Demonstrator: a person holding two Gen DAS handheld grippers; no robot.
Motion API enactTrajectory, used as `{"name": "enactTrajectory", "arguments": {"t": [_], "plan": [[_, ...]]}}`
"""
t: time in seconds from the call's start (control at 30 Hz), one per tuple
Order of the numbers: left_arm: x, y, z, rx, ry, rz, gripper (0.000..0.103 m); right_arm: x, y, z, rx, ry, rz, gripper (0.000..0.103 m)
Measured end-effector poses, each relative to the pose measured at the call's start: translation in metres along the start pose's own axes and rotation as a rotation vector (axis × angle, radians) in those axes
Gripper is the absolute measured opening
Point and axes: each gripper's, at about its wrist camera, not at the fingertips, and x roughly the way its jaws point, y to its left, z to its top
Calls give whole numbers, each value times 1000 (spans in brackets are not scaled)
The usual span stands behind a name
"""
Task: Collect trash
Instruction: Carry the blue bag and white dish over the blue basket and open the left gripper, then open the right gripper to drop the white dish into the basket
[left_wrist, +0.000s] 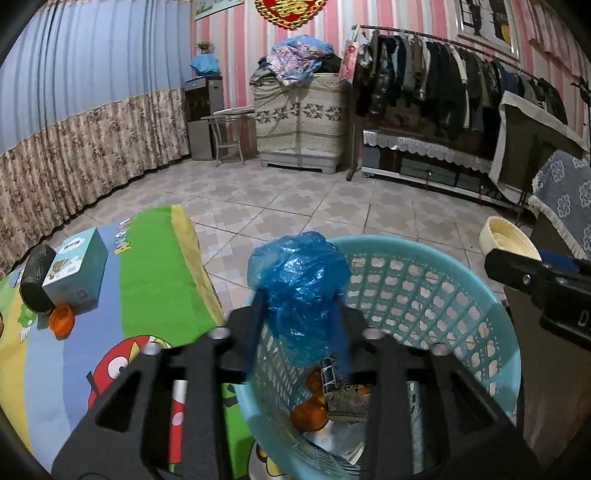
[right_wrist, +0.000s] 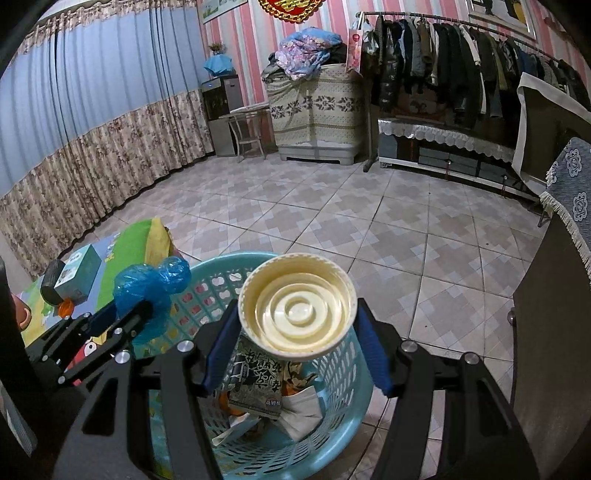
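Two grippers hang over my basket (left_wrist: 461, 295). Between the left gripper's (left_wrist: 301, 317) narrowly parted fingers sits a crumpled blue bag (left_wrist: 299, 280), above the basket's near rim; whether the pads press it I cannot tell. My right gripper (right_wrist: 297, 332) clamps a cream lid (right_wrist: 295, 306) over the basket's trash.

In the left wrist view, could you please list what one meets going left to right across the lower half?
Black roll → teal box → blue plastic bag in the left gripper → cream bowl.
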Motion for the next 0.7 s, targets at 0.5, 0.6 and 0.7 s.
{"name": "enactTrajectory", "arguments": {"t": [0.5,0.6,0.7], "plan": [[-9,16,-1,-55,-47,100,80,8,4,-9,-3,22,4,61],[-12,20,-1,-52,-58,134,81,14,9,-15,-8,31,10,61],[-14,23,-1,-52,-66,151,82,20,14,-19,-13,40,23,61]]}}
